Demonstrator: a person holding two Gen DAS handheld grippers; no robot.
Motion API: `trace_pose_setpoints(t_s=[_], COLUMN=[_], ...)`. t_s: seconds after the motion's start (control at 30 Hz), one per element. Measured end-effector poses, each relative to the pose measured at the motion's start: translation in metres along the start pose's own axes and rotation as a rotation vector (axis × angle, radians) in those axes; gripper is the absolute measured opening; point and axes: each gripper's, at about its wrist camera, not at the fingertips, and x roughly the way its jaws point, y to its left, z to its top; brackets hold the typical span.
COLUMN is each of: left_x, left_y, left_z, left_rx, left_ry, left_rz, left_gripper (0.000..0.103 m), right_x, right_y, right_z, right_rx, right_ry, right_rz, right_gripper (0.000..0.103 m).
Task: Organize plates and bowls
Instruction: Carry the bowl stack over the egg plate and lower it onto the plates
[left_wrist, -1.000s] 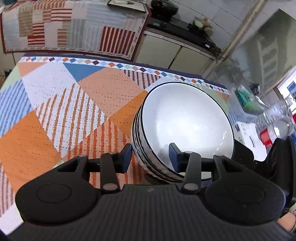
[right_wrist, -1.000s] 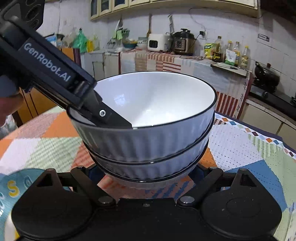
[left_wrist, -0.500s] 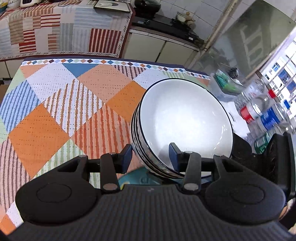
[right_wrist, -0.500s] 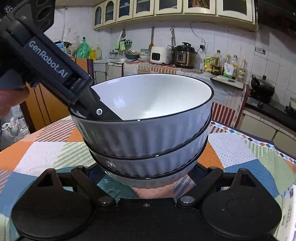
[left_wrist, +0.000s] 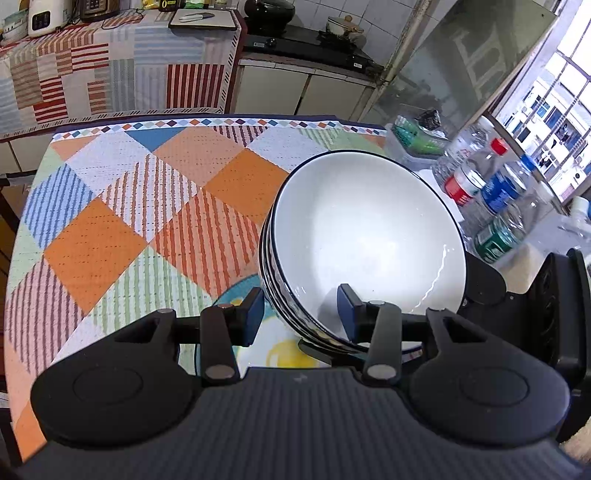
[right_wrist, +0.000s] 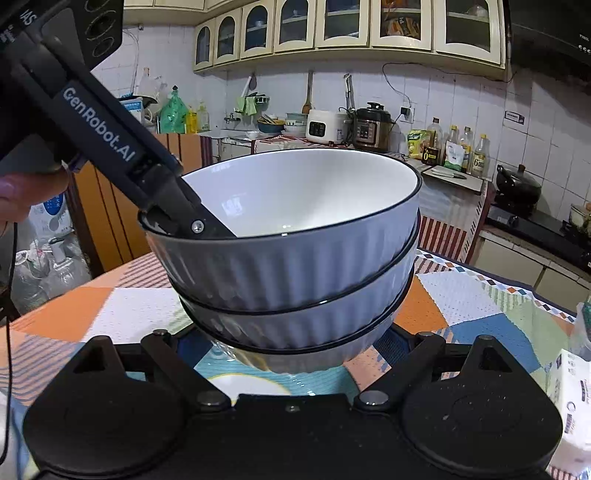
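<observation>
I have the stack of bowls (right_wrist: 291, 258) in the air above the patterned tablecloth (left_wrist: 122, 206), over a colourful plate (right_wrist: 240, 384). My left gripper (left_wrist: 301, 314) pinches the stack's near rim; the right gripper (right_wrist: 291, 354) seems to cradle the base, fingertips hidden, so I cannot tell its grip. I'd keep both hands level. The top bowl is empty.

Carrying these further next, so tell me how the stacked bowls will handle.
The bowl stack likely feels heavy: three thick nested bowls. Probably slippery, since the glossy glaze shines where the left gripper pinches the rims. Fragile if dropped, it looks ceramic.
</observation>
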Motion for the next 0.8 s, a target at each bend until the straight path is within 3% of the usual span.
trace_pose_setpoints(t_s=[0.43, 0.8], left_x=[-0.035, -0.009], left_y=[-0.018, -0.004], left_z=[-0.028, -0.05], left_rx=[0.021, -0.002], left_ry=[0.005, 0.058], left_rz=[0.028, 0.053], left_gripper=[0.041, 0.041], right_x=[-0.028, -0.011], right_y=[0.022, 0.029], right_z=[-0.007, -0.03], right_rx=[-0.018, -0.011], right_ry=[-0.023, 0.028], right_rz=[0.018, 0.048], right_gripper=[0.094, 0.094])
